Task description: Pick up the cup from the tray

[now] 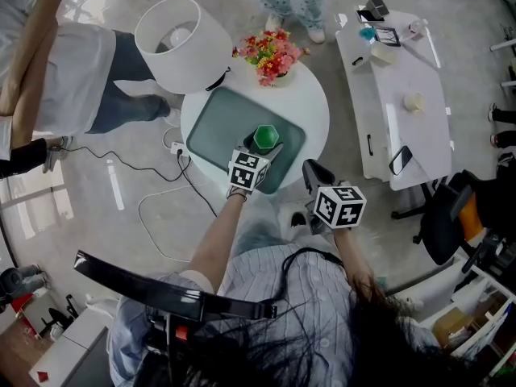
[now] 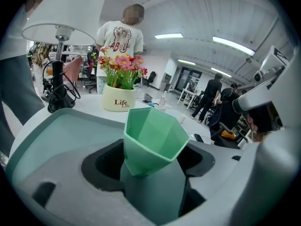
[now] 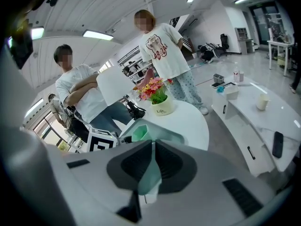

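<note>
A green faceted cup (image 1: pixel 265 137) stands on the dark green tray (image 1: pixel 214 124) on a round white table. My left gripper (image 1: pixel 263 150) reaches over the tray's near edge with its jaws spread wide on either side of the cup. In the left gripper view the cup (image 2: pixel 153 140) fills the gap between the dark pads (image 2: pixel 99 164), and space shows on both sides of it. My right gripper (image 1: pixel 314 171) hangs off the table's near right edge, shut and holding nothing. In the right gripper view its jaws (image 3: pixel 153 168) meet in a line, with the cup (image 3: pixel 139 132) beyond them.
A white lamp (image 1: pixel 184 43) and a flower pot (image 1: pixel 274 55) stand on the round table (image 1: pixel 313 103) behind the tray. A long white table (image 1: pixel 403 95) with small items is to the right. People stand at the left and far side. Cables (image 1: pixel 153 192) lie on the floor.
</note>
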Available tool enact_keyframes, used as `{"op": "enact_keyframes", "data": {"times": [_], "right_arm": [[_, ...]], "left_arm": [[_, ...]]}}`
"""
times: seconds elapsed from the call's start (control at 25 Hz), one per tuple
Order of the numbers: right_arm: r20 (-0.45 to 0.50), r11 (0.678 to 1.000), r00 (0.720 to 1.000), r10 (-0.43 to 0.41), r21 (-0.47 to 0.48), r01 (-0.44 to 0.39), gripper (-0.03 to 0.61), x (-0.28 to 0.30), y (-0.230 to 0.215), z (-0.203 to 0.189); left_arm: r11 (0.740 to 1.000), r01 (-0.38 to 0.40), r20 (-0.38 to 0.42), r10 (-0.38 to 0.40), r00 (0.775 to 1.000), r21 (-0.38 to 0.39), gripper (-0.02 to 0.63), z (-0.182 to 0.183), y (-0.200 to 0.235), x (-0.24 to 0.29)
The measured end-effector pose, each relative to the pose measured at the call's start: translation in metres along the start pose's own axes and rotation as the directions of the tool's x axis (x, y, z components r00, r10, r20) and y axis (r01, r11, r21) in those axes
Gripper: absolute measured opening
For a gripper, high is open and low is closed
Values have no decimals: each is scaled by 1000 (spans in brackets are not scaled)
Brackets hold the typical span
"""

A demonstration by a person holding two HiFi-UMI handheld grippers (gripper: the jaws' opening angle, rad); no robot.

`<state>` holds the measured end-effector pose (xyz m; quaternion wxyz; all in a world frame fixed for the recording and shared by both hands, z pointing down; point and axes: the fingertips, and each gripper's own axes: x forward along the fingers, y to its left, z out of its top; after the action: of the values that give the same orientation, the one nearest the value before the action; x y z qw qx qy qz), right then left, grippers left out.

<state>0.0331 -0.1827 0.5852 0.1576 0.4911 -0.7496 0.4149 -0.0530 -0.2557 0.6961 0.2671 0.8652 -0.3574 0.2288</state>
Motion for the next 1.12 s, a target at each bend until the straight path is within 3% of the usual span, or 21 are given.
{"op": "enact_keyframes", "data": {"times": [0.52, 0.84, 1.12], "right_arm": [[10, 1000, 1000, 25, -16, -25, 43, -15, -5, -6], [20, 995, 997, 69, -75, -68, 43, -34, -3, -12], [32, 987, 993, 117, -114, -112, 43, -56, 5, -25]], "left_arm": [[999, -26, 11, 26, 1000, 41, 331, -1, -23, -22], [997, -49, 64, 45, 997, 63, 330, 7, -54, -50], [997, -74, 128, 70, 989, 25, 328, 13, -87, -80]]}}
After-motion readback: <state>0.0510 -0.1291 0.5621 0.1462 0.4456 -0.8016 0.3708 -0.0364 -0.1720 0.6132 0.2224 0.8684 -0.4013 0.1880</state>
